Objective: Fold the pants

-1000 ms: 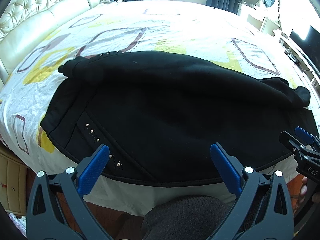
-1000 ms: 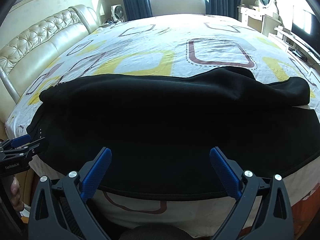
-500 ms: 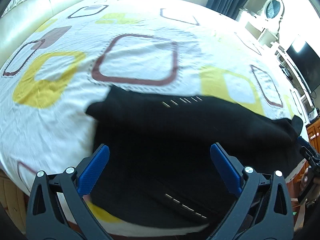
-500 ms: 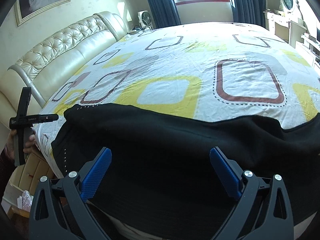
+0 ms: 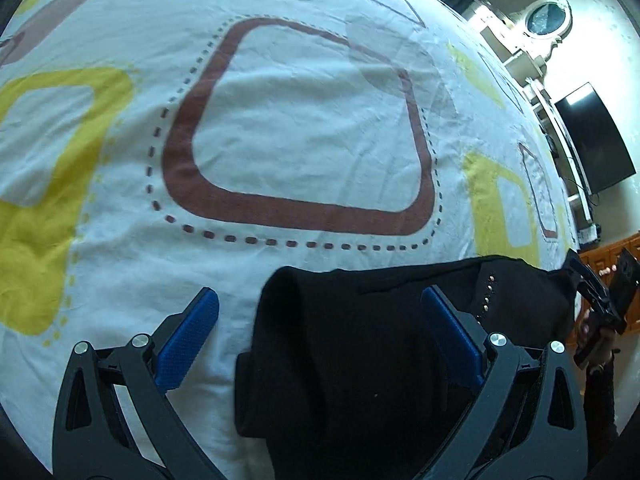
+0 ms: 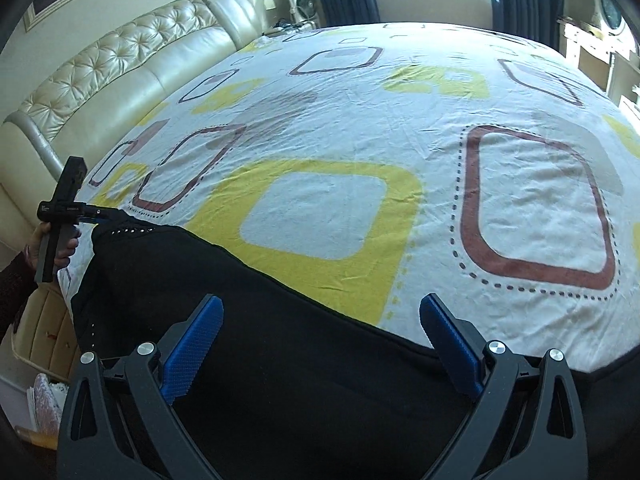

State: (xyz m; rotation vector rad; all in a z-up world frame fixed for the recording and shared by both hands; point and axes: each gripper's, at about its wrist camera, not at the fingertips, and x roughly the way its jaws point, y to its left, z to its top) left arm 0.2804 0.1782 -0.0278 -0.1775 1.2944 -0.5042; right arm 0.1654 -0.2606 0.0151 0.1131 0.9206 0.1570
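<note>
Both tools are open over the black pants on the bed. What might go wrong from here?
1. The left tool straddles a bunched corner of the pants; closing there may grab several layers and fold unevenly.
2. The pants' near side lies at the edge of the bed, so a tug could slide them off.
3. The right tool hangs above flat cloth, away from any hem, so a pinch there may just pucker the fabric.

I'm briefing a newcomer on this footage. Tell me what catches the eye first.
The black pants lie along the near edge of the bed, a row of small studs at one end. Behind them spreads the white bedsheet with yellow and maroon rounded squares. Both grippers, left gripper and right gripper, hang open over the fabric.
</note>
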